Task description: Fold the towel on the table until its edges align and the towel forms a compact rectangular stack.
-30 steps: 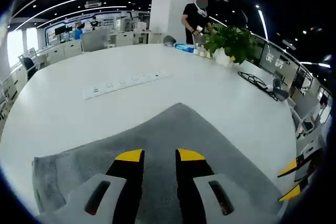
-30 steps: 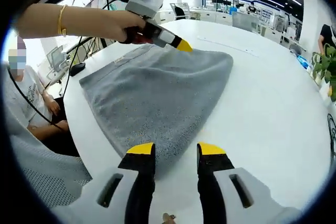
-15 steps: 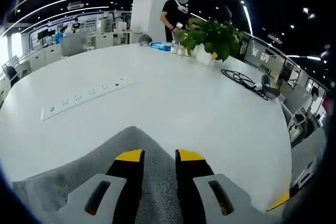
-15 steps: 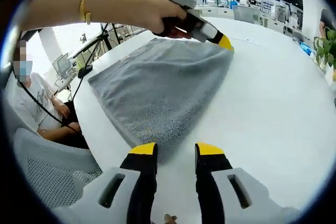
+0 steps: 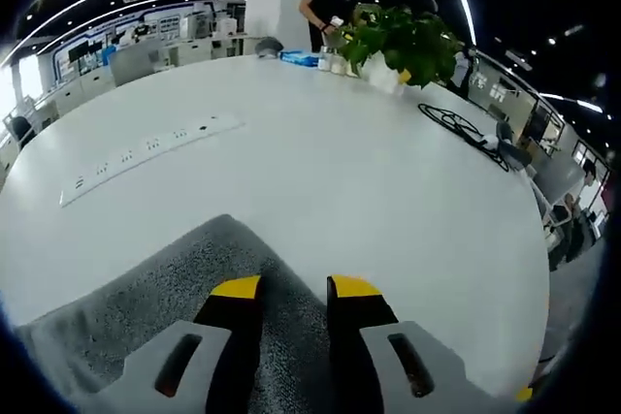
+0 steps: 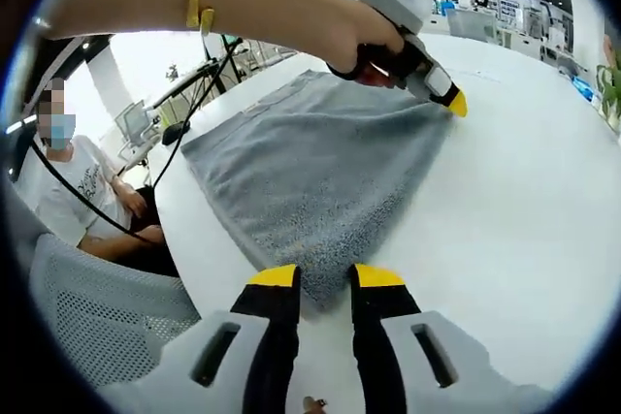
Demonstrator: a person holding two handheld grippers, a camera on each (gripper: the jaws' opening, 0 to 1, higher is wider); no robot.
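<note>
Grey terry towel [image 6: 320, 181] spread flat on the white table [image 6: 524, 220], one hemmed edge at the table's rim, left gripper [image 5: 291, 290] over its far corner, right gripper [image 6: 323, 278] at its near corner, both with jaws slightly parted, grip unclear

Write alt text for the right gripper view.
A grey towel lies on a white table, its near corner between the right tongs. At its far corner, a hand holds the left tongs.
</note>
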